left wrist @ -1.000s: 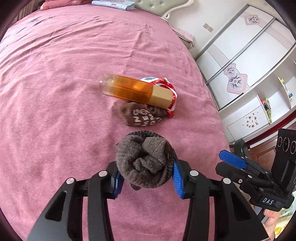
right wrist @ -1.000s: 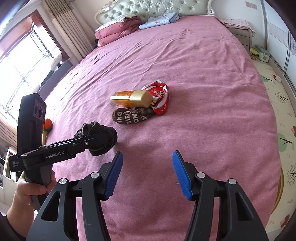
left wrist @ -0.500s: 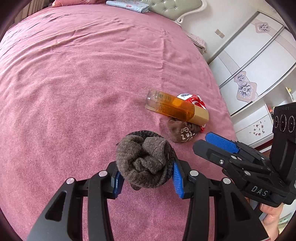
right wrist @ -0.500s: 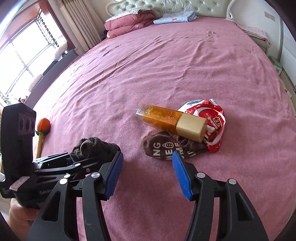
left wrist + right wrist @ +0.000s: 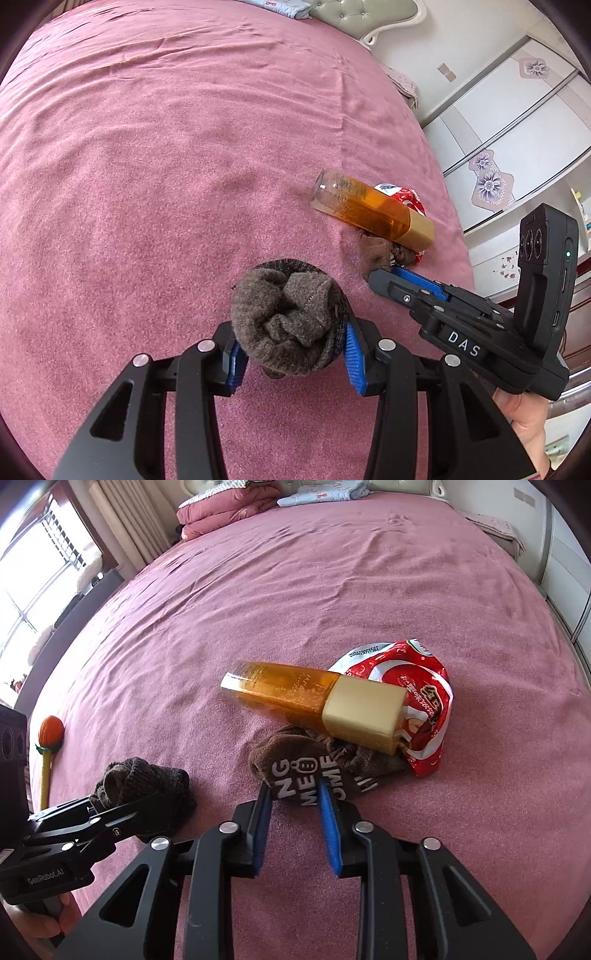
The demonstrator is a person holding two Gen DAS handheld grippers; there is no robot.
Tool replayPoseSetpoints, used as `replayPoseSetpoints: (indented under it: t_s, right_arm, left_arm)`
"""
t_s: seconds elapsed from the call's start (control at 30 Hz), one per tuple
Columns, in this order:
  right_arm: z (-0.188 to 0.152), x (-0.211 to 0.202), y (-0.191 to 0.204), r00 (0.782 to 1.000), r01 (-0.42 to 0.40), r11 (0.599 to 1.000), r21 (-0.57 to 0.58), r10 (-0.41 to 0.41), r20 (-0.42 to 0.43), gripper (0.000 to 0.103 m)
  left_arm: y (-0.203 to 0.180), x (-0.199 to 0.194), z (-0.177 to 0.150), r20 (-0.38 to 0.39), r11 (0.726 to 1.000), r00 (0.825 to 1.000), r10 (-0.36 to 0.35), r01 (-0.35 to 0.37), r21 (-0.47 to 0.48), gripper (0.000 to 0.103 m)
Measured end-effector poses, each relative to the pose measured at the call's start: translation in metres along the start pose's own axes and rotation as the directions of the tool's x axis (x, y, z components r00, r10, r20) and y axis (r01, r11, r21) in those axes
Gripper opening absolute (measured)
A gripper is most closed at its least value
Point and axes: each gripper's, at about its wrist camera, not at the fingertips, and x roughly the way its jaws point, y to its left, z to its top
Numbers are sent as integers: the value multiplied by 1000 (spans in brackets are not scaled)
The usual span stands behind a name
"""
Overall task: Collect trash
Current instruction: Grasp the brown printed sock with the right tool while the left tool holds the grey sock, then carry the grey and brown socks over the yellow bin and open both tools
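Right gripper (image 5: 293, 786), jaws just closed narrow, pinching near edge of lettered brown sock (image 5: 310, 766) on pink bedspread (image 5: 332, 590). Sock directly ahead of fingertips, long axis crosswise, far end trapped under amber bottle (image 5: 314, 701) and beside red wrapper (image 5: 417, 698). Left gripper (image 5: 291, 332) farther off, clamped on balled grey sock (image 5: 290, 325).

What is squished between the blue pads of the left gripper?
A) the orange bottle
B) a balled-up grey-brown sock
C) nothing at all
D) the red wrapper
B: in the left wrist view the left gripper has its blue pads pressed on both sides of a balled-up grey-brown sock, while the orange bottle and the red wrapper lie on the pink bedspread.
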Motion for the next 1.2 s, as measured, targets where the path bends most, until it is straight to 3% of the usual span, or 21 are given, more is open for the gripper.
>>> replayPoseSetpoints:
  t_s: [0.17, 0.4, 0.6, 1.2]
  right_arm:
    - [-4, -18, -6, 999, -49, 999, 13, 49, 20, 6]
    - [-24, -58, 2, 993, -94, 994, -49, 97, 66, 6]
    - [-45, -96, -13, 982, -158, 987, -19, 159, 99, 6]
    - [-124, -180, -122, 978, -113, 985, 133, 86, 191, 6]
  left_arm:
    - [-2, -5, -1, 3, 1000, 1000, -2, 2, -1, 44]
    - [-22, -14, -13, 6, 1000, 1000, -7, 7, 25, 43]
    - [-49, -19, -33, -11, 998, 999, -31, 32, 55, 43]
    - [-182, 13, -88, -103, 966, 992, -77, 99, 237, 44]
